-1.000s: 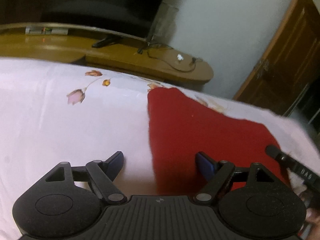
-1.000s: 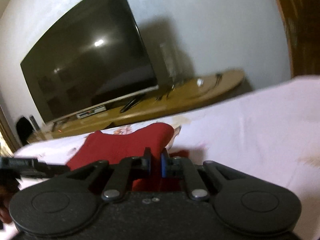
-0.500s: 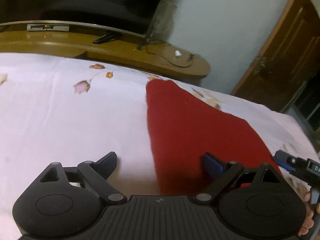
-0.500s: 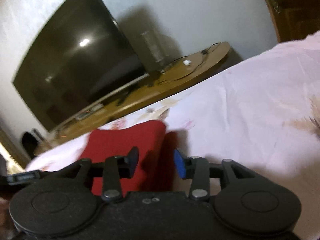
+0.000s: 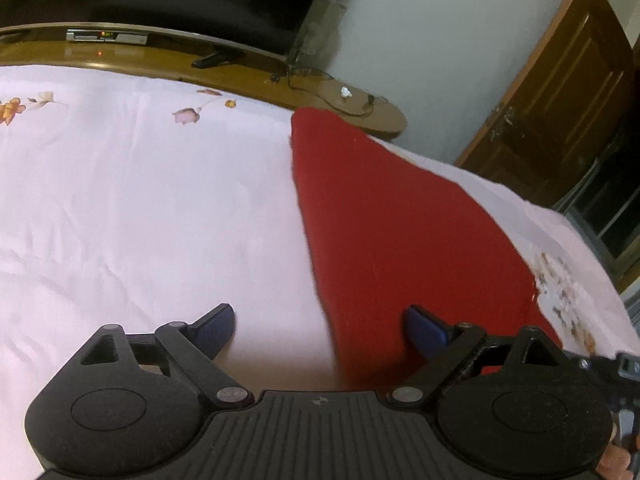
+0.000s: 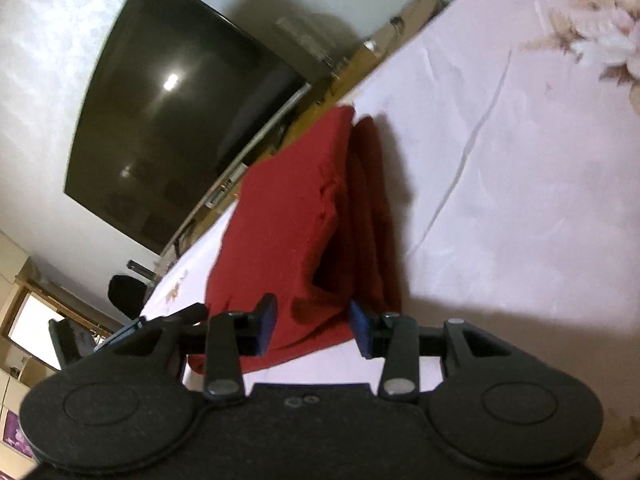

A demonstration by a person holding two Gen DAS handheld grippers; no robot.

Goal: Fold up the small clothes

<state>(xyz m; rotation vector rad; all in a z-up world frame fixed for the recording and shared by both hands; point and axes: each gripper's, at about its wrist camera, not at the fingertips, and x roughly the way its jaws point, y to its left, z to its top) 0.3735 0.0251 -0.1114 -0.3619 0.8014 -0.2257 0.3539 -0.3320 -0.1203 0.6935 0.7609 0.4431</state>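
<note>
Two hand-held grippers are showing, one per wrist view, and both are standing open over a bed. The left gripper [image 5: 320, 326] is spreading its blue-padded fingers [image 5: 216, 326] very wide and is gripping nothing; one finger is hovering over the pale pink bedsheet [image 5: 140, 208], the other over the near end of the one red garment [image 5: 400, 232], though whether that pad is touching the cloth cannot be told. The right gripper [image 6: 313, 326] is open about halfway, its two pads flanking a raised bunch at the near corner of the red garment [image 6: 288, 208] without pinching it (a gap is showing on each side of the fabric).

The single red garment is lying on the sheet, stretching from the grippers toward the far edge of the bed. In the right wrist view it is looking folded over itself, with an upper layer sitting on a darker lower layer and an opening between them near the gripper.

Beyond the bed, one long wooden TV stand [image 5: 360, 104] is running along the wall, carrying one large dark television [image 6: 180, 112], a small set-top box [image 5: 106, 36] with a red light, a remote, and some cables. One brown wooden door [image 5: 560, 92] is standing at the right of the left wrist view. Flower prints [image 5: 186, 115] are dotting the sheet; several are visible, some blurred.
</note>
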